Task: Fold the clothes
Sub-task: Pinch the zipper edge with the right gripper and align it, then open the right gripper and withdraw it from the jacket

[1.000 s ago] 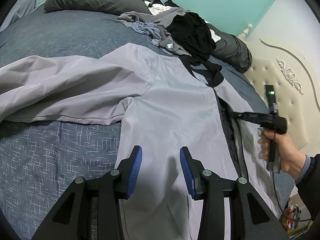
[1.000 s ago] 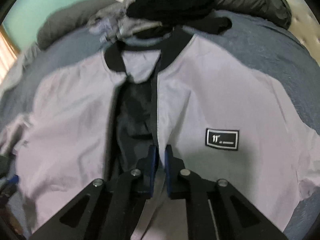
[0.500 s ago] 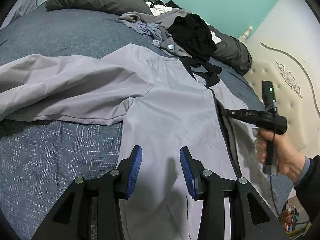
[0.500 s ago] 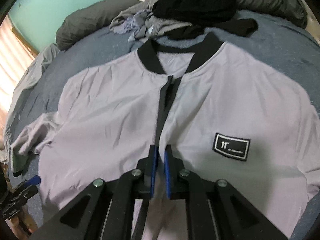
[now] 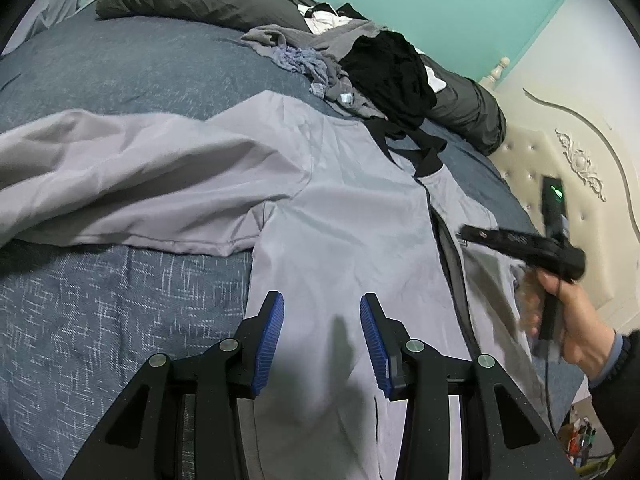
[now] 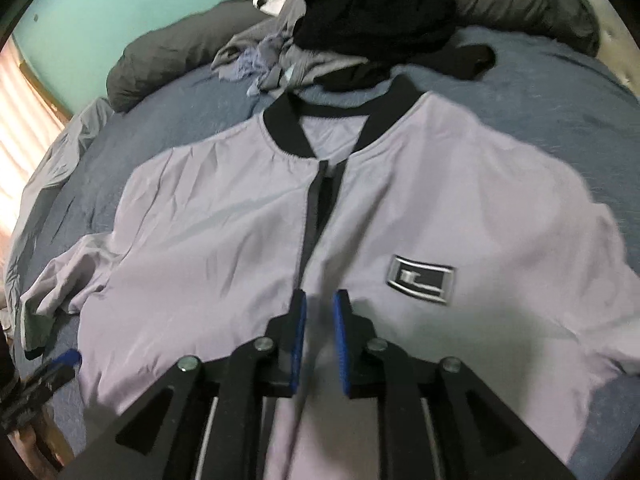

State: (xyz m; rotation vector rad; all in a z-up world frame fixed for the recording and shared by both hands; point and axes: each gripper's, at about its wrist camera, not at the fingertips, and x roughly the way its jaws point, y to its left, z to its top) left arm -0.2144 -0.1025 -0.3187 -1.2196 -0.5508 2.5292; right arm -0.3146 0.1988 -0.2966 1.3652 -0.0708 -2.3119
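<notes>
The bed (image 6: 560, 92), covered in blue-grey bedding, carries a pale grey jacket (image 6: 224, 248) laid front-up with its black collar toward a heap of dark clothes (image 6: 372, 4) near the pillows. The left tool (image 5: 322, 334) hovers over the jacket's lower panel, blue pads apart and gripping nothing. The right tool (image 6: 320, 340), just beside the zip line, has just been opening, its pads slightly parted with no cloth between them
</notes>
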